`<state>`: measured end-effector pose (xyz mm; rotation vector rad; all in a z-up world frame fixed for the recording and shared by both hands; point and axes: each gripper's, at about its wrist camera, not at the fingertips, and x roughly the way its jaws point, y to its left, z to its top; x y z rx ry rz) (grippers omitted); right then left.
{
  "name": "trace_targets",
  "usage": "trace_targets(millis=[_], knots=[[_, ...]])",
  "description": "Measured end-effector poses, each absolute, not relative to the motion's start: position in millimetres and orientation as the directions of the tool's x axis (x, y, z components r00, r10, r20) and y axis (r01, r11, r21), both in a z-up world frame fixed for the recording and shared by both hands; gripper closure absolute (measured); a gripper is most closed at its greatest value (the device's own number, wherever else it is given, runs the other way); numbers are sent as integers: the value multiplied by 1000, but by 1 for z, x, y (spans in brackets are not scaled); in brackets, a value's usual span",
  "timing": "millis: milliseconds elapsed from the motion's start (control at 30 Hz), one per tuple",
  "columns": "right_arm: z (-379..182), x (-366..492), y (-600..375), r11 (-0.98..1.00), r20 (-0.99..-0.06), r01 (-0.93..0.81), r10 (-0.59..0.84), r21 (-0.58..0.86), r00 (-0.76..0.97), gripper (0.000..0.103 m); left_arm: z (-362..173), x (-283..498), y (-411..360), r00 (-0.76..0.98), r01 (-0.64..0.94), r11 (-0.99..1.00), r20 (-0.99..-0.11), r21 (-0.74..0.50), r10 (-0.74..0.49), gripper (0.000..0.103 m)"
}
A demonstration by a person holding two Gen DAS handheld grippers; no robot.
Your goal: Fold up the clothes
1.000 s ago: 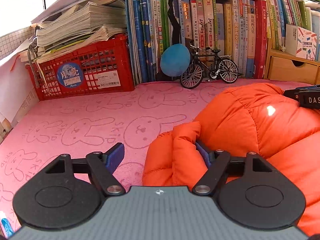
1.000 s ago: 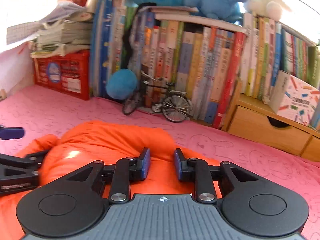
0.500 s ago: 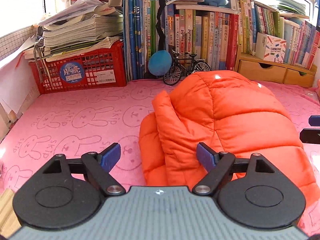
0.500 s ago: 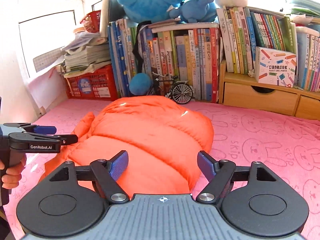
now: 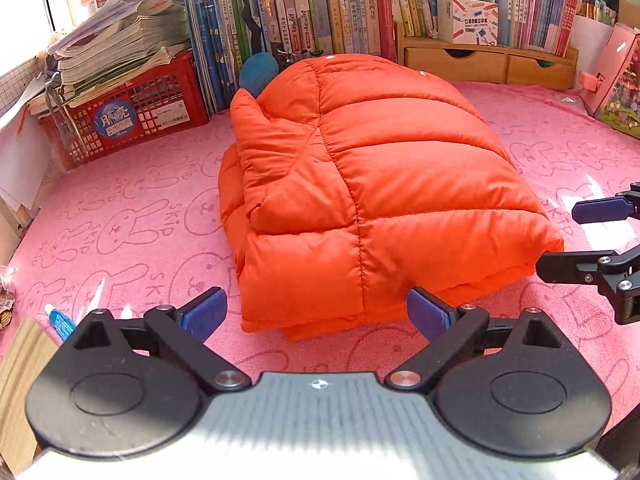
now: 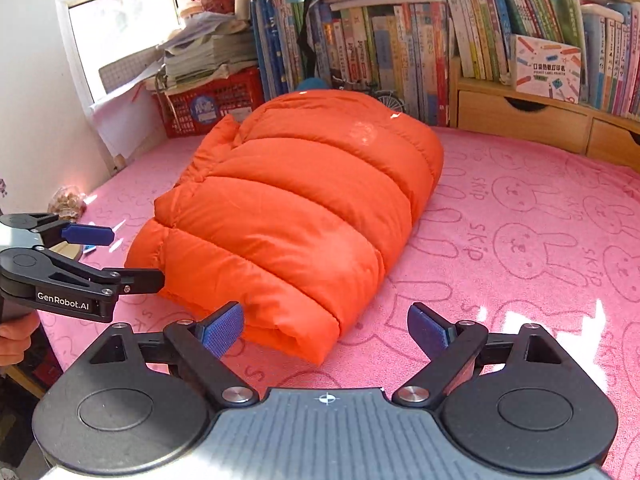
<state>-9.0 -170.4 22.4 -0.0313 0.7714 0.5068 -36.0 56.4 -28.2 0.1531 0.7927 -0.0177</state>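
Your left gripper [image 5: 316, 314] has its jaws spread wide and empty, just short of the jacket's near edge. The folded orange jacket [image 5: 360, 184] lies mid-table on the pink cloth [image 5: 132, 216]. Your right gripper [image 6: 326, 326] is likewise wide open, holding nothing.

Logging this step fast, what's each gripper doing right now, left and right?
Left gripper: open, holding nothing, just short of the folded puffy orange quilted jacket.
Right gripper: open, holding nothing, near the jacket's front corner.

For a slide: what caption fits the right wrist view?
Open right tongs face a folded orange puffer jacket on the pink bunny mat.
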Motion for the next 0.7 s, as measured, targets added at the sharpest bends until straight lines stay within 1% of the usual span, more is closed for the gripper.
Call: trace_targets(millis=[267,700], knots=[[21,-28,-159,875,-677,-473,409,101,612,11,-31,-43,49,675,81,990,-738,113,29,5],[27,-30,-162,888,-666,-451,392,93,635,9,-30,-48,48,672,74,994,-741,84,13,5]])
